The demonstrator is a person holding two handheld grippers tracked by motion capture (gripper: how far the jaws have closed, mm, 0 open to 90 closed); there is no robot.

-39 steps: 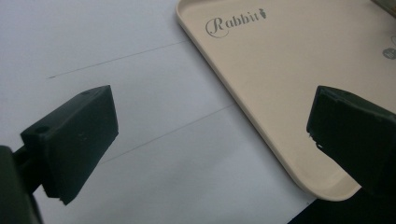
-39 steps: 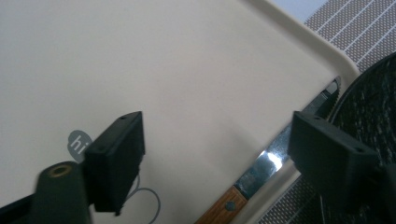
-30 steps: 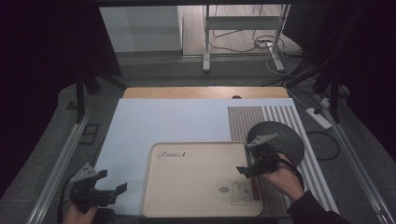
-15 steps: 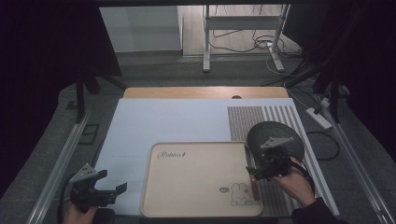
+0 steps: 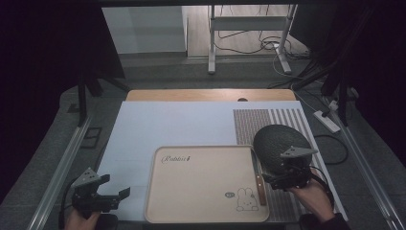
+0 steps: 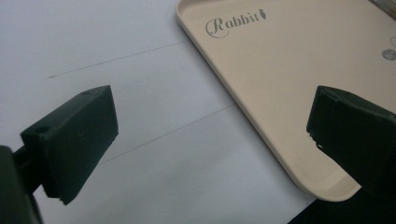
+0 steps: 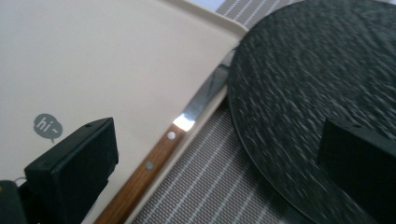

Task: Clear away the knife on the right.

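Note:
A beige tray [image 5: 201, 191] printed with "Rabbit" and a rabbit drawing lies on the white mat. A knife [image 5: 259, 181] with a wooden handle [image 7: 147, 175] and steel blade rests along the tray's right rim, its blade tip running under a dark round textured plate [image 5: 277, 141] to the right. My right gripper [image 5: 276, 181] is open just right of the knife, near the plate's front edge. Its jaws straddle the knife handle and plate [image 7: 303, 88] without touching them. Off the tray's front left corner [image 6: 327, 186], my left gripper [image 5: 114, 190] hangs open and holds nothing.
A striped grey placemat [image 5: 268, 120] lies under the plate at the right. The white mat [image 5: 167, 124] covers the table, with a wooden strip [image 5: 210, 95] at the back. Metal rails run along both table sides.
My right gripper has moved right and toward the person, off the tray to the plate's front edge. The knife now shows along the tray's right rim. The left gripper has stayed put.

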